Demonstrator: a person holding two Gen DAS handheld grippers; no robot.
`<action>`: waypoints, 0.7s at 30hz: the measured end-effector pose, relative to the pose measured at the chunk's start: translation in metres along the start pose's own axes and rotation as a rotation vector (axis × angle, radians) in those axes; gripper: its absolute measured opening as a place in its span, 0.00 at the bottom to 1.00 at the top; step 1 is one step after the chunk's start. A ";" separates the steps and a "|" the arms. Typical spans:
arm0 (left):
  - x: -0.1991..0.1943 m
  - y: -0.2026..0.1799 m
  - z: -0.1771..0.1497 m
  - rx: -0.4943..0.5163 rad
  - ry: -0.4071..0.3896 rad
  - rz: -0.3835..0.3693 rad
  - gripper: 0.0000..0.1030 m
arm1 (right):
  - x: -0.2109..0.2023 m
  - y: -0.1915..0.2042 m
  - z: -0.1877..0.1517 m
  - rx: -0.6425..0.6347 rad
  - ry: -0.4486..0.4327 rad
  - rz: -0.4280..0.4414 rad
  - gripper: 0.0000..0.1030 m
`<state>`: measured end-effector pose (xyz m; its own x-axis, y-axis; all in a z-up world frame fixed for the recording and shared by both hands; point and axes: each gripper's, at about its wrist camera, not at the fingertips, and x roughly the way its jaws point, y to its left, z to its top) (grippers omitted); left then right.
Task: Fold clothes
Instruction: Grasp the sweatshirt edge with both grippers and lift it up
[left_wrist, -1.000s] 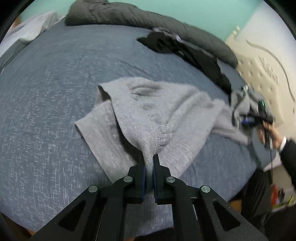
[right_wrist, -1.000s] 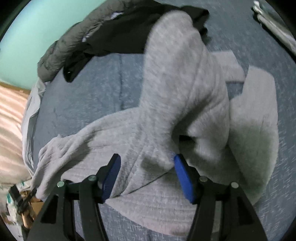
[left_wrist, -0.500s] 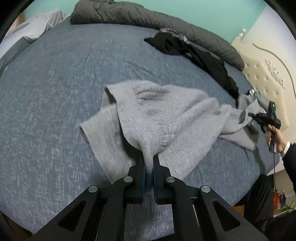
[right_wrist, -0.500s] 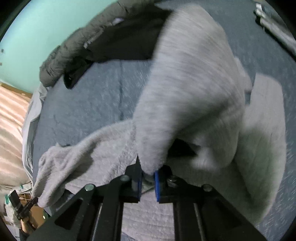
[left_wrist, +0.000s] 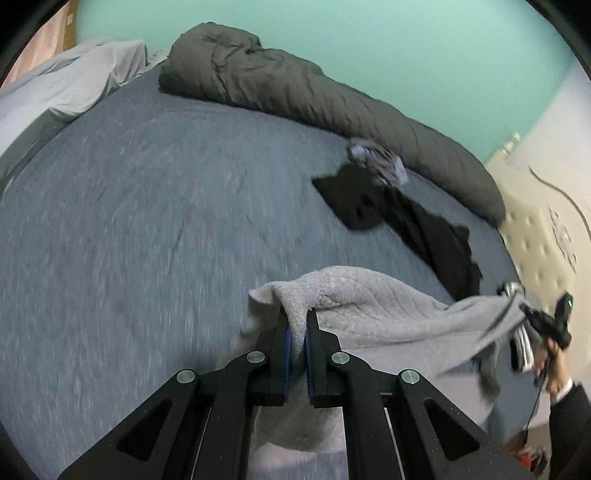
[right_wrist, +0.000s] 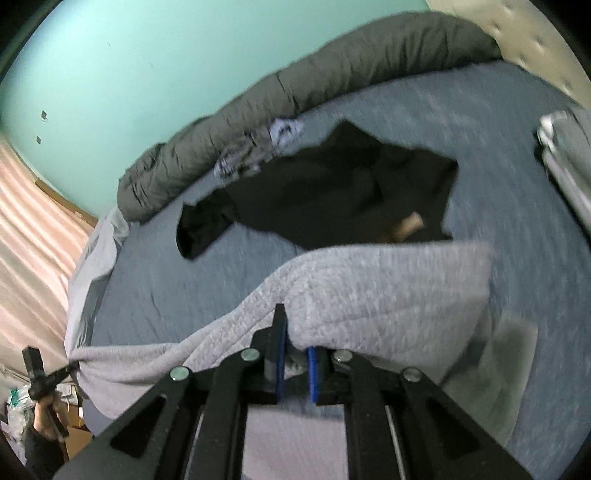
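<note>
While both hands carry it above the bed (left_wrist: 129, 221), the grey sweater (left_wrist: 369, 310) hangs stretched between the two tongs: the left tongs (left_wrist: 297, 332) are clamped on one bunched edge, the right tongs (right_wrist: 295, 350) clamped on another. Step in hand, by judgement: lifting and spreading the garment before the first fold. Next move likely calls for keeping both grips taut and laying it flat on the bare near part of the bed, clear of the black garment (right_wrist: 332, 184) and the dark quilt (left_wrist: 295, 92) beyond. Long axis: left to right between the grips, slack cloth drooping below.
</note>
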<state>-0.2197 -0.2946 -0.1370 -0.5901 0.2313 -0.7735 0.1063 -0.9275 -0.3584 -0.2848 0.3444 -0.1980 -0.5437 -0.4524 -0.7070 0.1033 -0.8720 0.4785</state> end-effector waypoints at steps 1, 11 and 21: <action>0.008 -0.001 0.012 -0.006 0.000 0.007 0.06 | -0.001 0.001 0.009 -0.006 -0.008 -0.001 0.08; 0.098 0.012 0.089 -0.074 0.014 0.077 0.06 | 0.049 0.002 0.078 -0.050 -0.008 -0.069 0.08; 0.134 0.025 0.069 -0.081 0.006 0.166 0.67 | 0.126 0.000 0.079 -0.081 0.090 -0.191 0.27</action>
<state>-0.3515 -0.3074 -0.2135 -0.5544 0.0787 -0.8285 0.2665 -0.9263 -0.2663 -0.4186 0.3022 -0.2458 -0.4834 -0.2893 -0.8262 0.0744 -0.9540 0.2904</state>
